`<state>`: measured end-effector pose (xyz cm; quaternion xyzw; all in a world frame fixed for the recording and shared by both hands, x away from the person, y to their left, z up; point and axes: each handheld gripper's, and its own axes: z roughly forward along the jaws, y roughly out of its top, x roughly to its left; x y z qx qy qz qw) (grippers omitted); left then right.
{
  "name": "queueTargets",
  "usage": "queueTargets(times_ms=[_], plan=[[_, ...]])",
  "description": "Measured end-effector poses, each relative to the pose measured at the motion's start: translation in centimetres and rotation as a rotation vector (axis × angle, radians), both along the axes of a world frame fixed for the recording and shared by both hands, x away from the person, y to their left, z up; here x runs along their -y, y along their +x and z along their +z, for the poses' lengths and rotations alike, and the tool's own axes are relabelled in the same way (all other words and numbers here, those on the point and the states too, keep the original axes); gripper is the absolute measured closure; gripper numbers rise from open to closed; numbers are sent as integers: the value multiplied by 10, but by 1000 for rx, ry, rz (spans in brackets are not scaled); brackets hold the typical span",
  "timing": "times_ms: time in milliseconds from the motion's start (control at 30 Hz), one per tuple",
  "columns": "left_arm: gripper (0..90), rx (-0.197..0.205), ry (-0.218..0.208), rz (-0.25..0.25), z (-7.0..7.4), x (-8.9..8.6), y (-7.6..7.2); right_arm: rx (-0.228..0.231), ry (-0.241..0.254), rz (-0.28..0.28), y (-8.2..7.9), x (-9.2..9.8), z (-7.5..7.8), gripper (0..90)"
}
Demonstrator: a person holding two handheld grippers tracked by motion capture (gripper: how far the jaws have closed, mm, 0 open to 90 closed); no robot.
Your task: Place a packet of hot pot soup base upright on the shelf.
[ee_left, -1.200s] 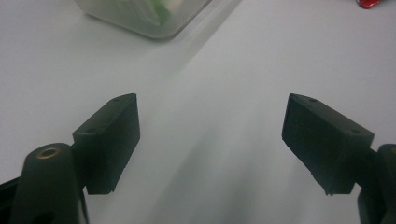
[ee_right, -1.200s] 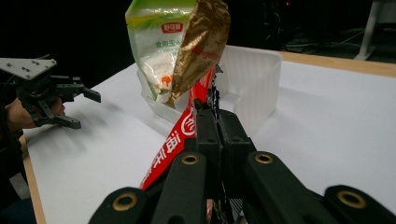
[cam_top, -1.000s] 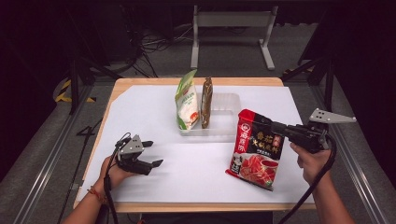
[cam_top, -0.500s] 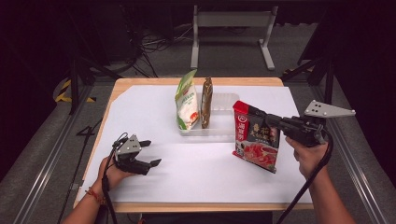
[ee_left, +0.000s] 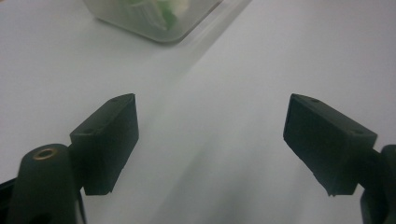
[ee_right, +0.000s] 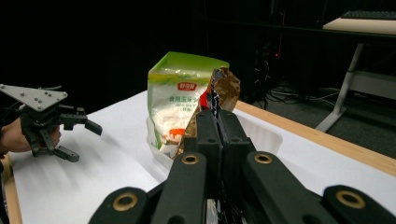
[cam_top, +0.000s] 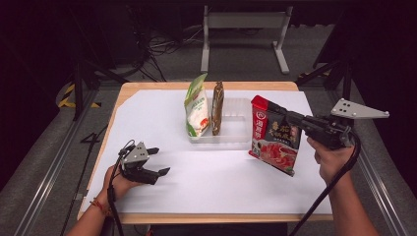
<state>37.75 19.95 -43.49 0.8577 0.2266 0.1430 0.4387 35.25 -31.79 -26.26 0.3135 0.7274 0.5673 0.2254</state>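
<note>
Work in hand: the red printed foil pouch [cam_top: 273, 139] was held up off the white paper-covered table [cam_top: 221, 182], apparently bound for the clear plastic tray [cam_top: 235, 132] – my reading, not a seen fact.
Right gripper [cam_top: 275, 109]: jaws pressed together, clamped on the pouch's top edge; in the right gripper view the two black jaws met with no gap [ee_right: 215, 122]. Pouch hung below, tilted, its lower corner just above the sheet, just to the right of the tray.
Left gripper [cam_top: 158, 161]: jaws apart, nothing betw. them, resting low on the sheet, well apart from the tray. In the left gripper view, bare paper lay between the pads [ee_left: 109, 140].
Tray contents: a green-and-white bag [cam_top: 196, 105] and a thin brown foil packet [cam_top: 217, 107], both upright, side by side at the tray's left end; free room at the right end.
Risks:
- Grip sat on a thin edge strip – a swing could let the pouch slip out or twist.
- Pouch looked wide vs. the free slot; its bottom could catch the tray rim and shove the light tray, since the left gripper wasn't bracing it.
- Coming in too far left could knock the brown packet, and prob. the green bag w/ it, over.
</note>
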Motion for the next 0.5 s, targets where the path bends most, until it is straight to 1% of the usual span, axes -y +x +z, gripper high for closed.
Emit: queueTargets(times_ms=[67,133,167,233,300,433,500], plan=[[188,-6,-2,-1,0,0,0,5,5,0,1,1,3,892],[187,-2,4,0,0,0,1,13,7,-8,2,0,5,892],[187,-6,-2,0,-1,0,0,13,10,-9,2,0,6,892],[187,-3,0,-1,0,-1,0,22,18,-20,3,1,9,891],[187,-6,-2,0,0,0,0,25,30,-18,5,0,12,892],[187,-5,1,-3,-1,0,0,48,14,-28,7,-5,19,891],[187,-5,4,-2,-1,0,0,58,19,-27,10,-9,22,891]])
